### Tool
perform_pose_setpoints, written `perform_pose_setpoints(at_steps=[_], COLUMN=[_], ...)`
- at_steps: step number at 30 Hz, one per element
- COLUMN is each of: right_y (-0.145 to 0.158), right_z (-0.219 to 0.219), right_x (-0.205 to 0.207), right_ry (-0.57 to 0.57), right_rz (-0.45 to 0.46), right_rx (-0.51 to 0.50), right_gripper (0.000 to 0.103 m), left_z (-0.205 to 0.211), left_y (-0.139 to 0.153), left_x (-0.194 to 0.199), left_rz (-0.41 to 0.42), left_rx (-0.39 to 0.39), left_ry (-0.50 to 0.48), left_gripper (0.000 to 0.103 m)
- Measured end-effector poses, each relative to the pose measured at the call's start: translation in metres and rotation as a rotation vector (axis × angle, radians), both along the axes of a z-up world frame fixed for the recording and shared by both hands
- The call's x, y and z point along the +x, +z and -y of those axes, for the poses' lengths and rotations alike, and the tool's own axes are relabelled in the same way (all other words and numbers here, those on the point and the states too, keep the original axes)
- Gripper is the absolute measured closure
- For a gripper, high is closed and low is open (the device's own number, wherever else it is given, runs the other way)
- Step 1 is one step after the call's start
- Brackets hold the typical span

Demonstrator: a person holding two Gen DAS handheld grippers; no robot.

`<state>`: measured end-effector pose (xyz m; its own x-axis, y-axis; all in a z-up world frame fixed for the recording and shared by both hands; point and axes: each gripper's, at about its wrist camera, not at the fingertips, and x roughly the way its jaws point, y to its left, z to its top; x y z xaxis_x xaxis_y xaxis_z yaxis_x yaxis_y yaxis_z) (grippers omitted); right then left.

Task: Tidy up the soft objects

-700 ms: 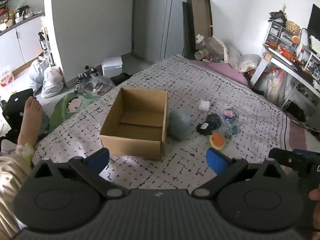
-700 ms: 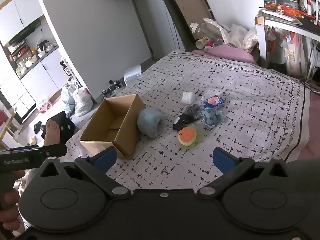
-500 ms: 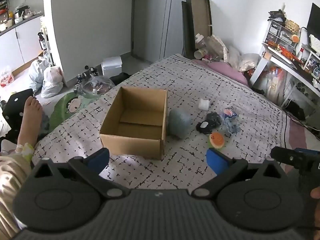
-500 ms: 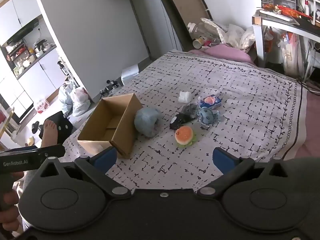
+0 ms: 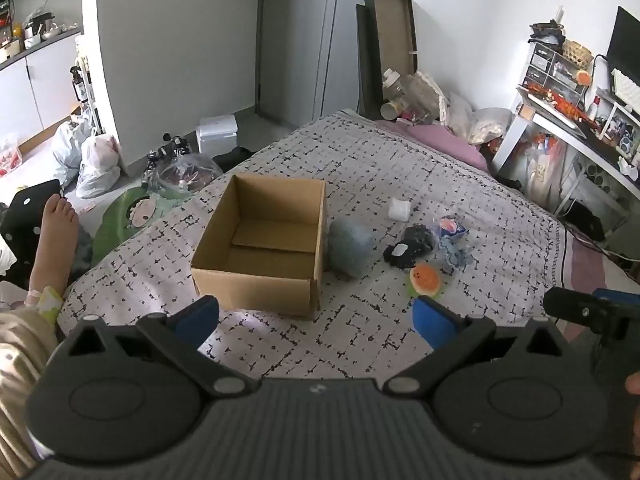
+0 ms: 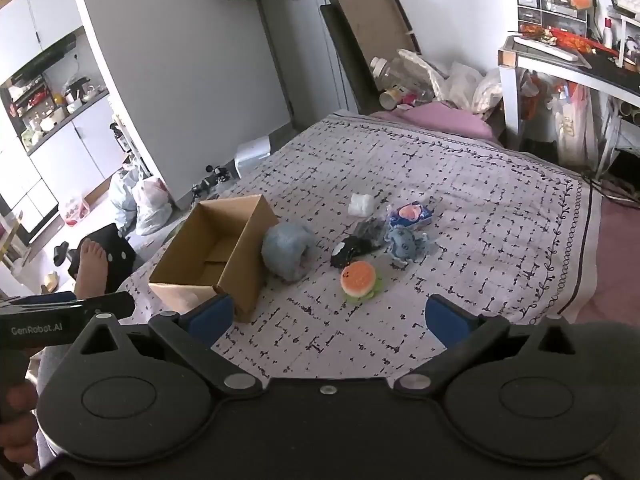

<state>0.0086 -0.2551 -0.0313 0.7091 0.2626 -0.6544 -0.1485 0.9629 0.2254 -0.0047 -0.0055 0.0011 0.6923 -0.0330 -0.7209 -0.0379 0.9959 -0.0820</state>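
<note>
Right wrist view: burger toy (image 6: 358,276) right of the box (image 6: 216,256) looks squishy, pinch its middle; both grippers' fingers spread, empty.

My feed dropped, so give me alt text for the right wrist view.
The open right hand-held gripper hangs above a patterned bedspread, holding nothing. Ahead, an empty cardboard box stands left of scattered soft toys, nearest an orange burger plush.
</note>
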Motion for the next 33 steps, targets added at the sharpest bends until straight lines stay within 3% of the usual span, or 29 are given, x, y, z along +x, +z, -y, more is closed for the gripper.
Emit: perform_pose_setpoints(at_steps=[33], right_y=[0.001], right_z=[-0.002], right_x=[-0.008], right_ry=[-0.006], right_rz=[0.009], right_rx=[-0.039], right_gripper=[0.000], left_z=[-0.003], left_y=[0.004], left_x=[-0.013], left_rz=[0.020], left_rx=[-0.012], left_ry=[0.005], left_gripper=[0.001])
